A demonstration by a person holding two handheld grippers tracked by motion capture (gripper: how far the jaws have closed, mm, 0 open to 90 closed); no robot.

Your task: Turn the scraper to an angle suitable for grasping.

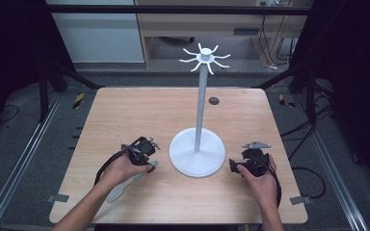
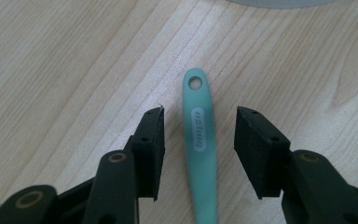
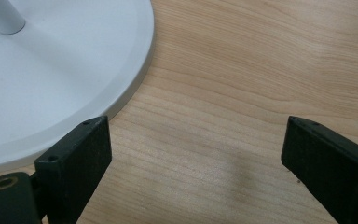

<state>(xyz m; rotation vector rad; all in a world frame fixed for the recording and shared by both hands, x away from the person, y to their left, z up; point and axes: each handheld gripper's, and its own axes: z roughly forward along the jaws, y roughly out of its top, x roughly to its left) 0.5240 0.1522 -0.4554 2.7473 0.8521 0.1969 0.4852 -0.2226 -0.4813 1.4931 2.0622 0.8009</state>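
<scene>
Teal plastic is what lies between the jaws of the left gripper (image 2: 199, 128): a long utensil handle (image 2: 200, 154) with a hanging hole at its far end, flat on the wooden table (image 1: 139, 108). The jaws stand open on both sides of this handle and do not touch it, so nothing is held yet; I think they are placed so in order to close on the handle. In the high view the utensil (image 1: 125, 185) lies at the near left, just left of the white stand (image 1: 197, 154). The hooks (image 1: 205, 57) on top of the stand suggest that the hole is meant for hanging there. The right gripper (image 1: 238, 166) is wide open and empty, low over the table just right of the stand's base, perhaps to steady it.
</scene>
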